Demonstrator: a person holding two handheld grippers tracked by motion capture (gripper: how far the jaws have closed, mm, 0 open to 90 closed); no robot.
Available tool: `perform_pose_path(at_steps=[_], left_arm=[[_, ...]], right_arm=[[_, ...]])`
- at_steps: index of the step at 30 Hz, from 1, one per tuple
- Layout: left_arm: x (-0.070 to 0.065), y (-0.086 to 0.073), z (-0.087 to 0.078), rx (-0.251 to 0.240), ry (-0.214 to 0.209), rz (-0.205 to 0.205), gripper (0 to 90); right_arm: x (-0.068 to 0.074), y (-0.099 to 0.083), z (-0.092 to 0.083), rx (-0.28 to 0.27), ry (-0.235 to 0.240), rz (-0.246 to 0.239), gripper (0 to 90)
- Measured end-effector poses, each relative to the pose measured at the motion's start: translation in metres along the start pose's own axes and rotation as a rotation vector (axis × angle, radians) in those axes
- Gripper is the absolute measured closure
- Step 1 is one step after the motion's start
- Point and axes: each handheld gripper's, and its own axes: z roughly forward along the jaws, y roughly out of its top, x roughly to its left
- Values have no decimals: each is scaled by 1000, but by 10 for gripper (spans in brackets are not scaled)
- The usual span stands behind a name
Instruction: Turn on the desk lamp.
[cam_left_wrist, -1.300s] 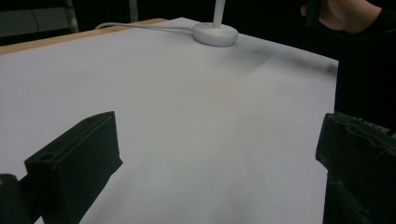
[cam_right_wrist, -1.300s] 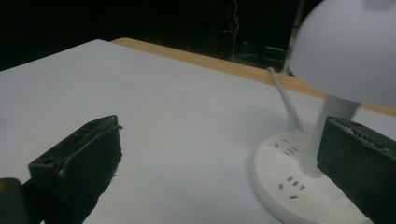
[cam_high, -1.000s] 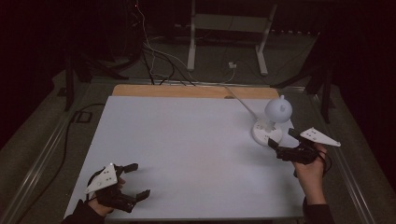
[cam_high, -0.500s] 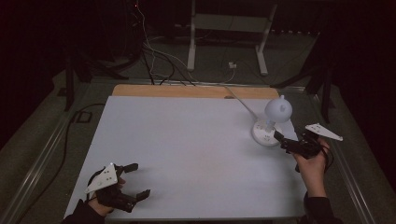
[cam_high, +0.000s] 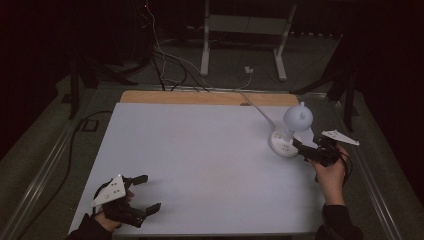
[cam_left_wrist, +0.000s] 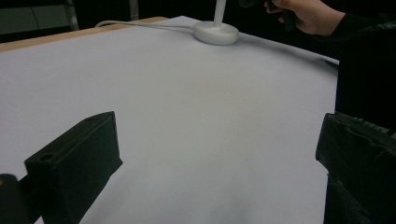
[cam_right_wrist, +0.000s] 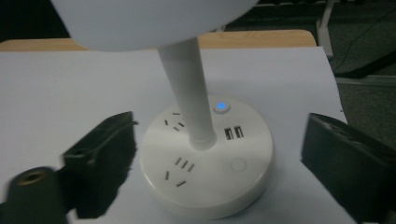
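The desk lamp (cam_high: 290, 135) stands near the counter (cam_high: 200, 165)'s right edge; right tongs (cam_right_wrist: 219, 158) gape around its base, left tongs (cam_high: 144, 192) gape empty, well apart across bare counter.

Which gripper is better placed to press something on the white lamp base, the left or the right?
Probably the right gripper: its open jaws sit on either side of the lamp base. The left gripper rests open at the near left of the table, far away.
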Motion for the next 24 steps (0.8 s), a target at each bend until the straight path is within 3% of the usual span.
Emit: perform_pose_path(at_steps=[2, 8, 9, 12, 16, 19, 24], left_arm=[[0, 0, 0, -4, -1, -3, 4], [0, 0, 0, -2, 0, -1, 4], [0, 0, 0, -2, 0, -1, 4], [0, 0, 0, -1, 0, 1, 4], [0, 0, 0, 2, 2, 0, 4], [0, 0, 0, 0, 2, -1, 4], [0, 0, 0, 0, 1, -1, 4]], right_arm=[[-2, 0, 2, 17, -16, 5, 234], [-4, 0, 5, 41, -33, 28, 377], [-5, 0, 6, 50, -35, 47, 448], [-5, 0, 8, 50, -43, 47, 486], [-4, -1, 11, 62, -45, 49, 633], [-4, -1, 12, 68, -48, 48, 681], [-4, -2, 18, 113, -69, 44, 803]])
